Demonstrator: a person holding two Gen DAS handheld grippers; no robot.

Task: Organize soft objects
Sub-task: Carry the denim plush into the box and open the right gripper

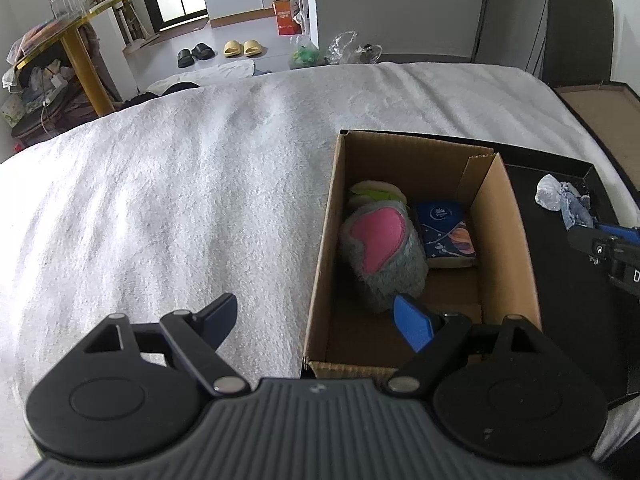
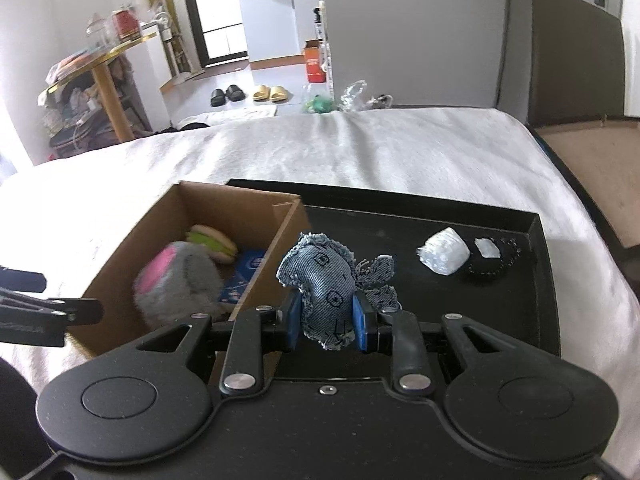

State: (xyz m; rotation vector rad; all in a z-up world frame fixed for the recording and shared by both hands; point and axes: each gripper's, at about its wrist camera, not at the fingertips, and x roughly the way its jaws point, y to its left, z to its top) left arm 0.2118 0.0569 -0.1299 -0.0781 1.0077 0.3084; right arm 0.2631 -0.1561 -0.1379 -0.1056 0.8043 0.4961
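Note:
My right gripper (image 2: 326, 322) is shut on a blue denim soft toy (image 2: 322, 280) and holds it above the black tray (image 2: 500, 304), beside the cardboard box (image 2: 256, 280). The box holds a grey and pink plush (image 1: 382, 250), a plush burger (image 1: 374, 194) and a blue tissue pack (image 1: 444, 234). My left gripper (image 1: 320, 320) is open and empty, straddling the box's left wall (image 1: 320, 276). A white wrapped packet (image 2: 444, 256) and a black soft piece (image 2: 496, 258) lie on the tray.
The box and tray sit on a white blanket (image 1: 160, 200) on a bed. A brown ledge (image 2: 588, 160) lies to the right. Beyond the bed's far edge are a gold-legged table (image 1: 76, 52), slippers (image 1: 240, 48) and plastic bags (image 1: 340, 48).

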